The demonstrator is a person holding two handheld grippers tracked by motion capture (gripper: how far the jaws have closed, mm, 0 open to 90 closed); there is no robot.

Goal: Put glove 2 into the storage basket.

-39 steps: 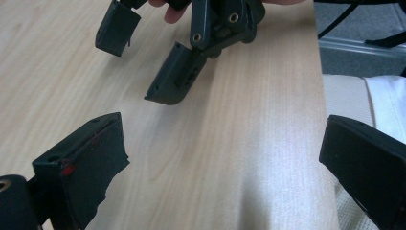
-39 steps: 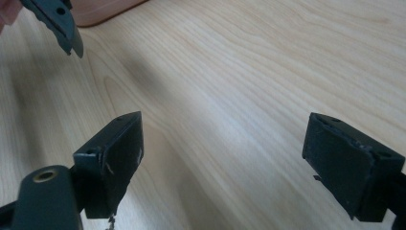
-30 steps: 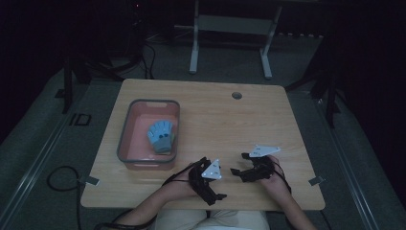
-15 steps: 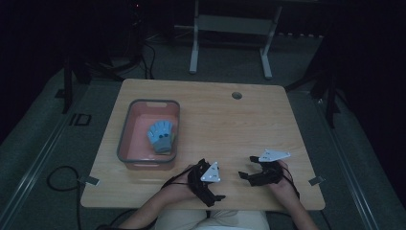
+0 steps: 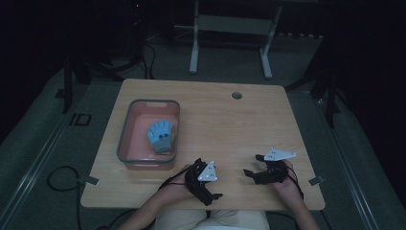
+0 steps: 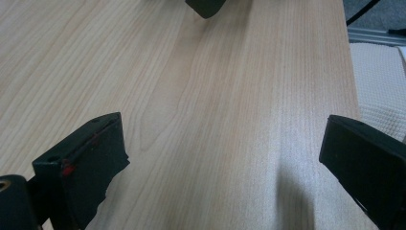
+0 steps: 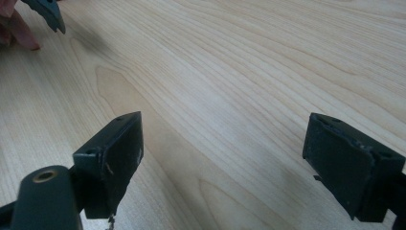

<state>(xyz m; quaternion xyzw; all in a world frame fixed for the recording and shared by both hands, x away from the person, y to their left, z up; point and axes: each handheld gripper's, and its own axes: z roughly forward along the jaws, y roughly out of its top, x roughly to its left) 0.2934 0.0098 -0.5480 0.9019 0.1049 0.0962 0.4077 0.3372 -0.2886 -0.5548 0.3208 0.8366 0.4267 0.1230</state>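
Observation:
On the wooden table [image 5: 230, 124] stands a pink tray with a grey rim [image 5: 123, 140], and a light blue glove [image 5: 161, 135] lies inside it. My left gripper [image 5: 210, 189] rests near the table's front edge, right of the tray; in the left gripper view it [image 6: 220, 139] stands open over bare wood. My right gripper [image 5: 251, 173] sits farther right, pointing toward the left one; its jaws [image 7: 225, 143] are wide apart with nothing between them. Each gripper's tip appears in the other's view: the right one [image 6: 206, 7] and the left one [image 7: 45, 12].
A round grommet hole [image 5: 236, 95] sits near the table's far edge. A white metal stand [image 5: 194, 43] is on the floor behind the table, and a cable [image 5: 57, 179] loops on the floor at the left. The person's pale clothing [image 6: 378, 72] lies past the front edge.
The right gripper has drifted a little right and toward the front edge. The left gripper has slipped slightly nearer the person. The tray and glove have not moved.

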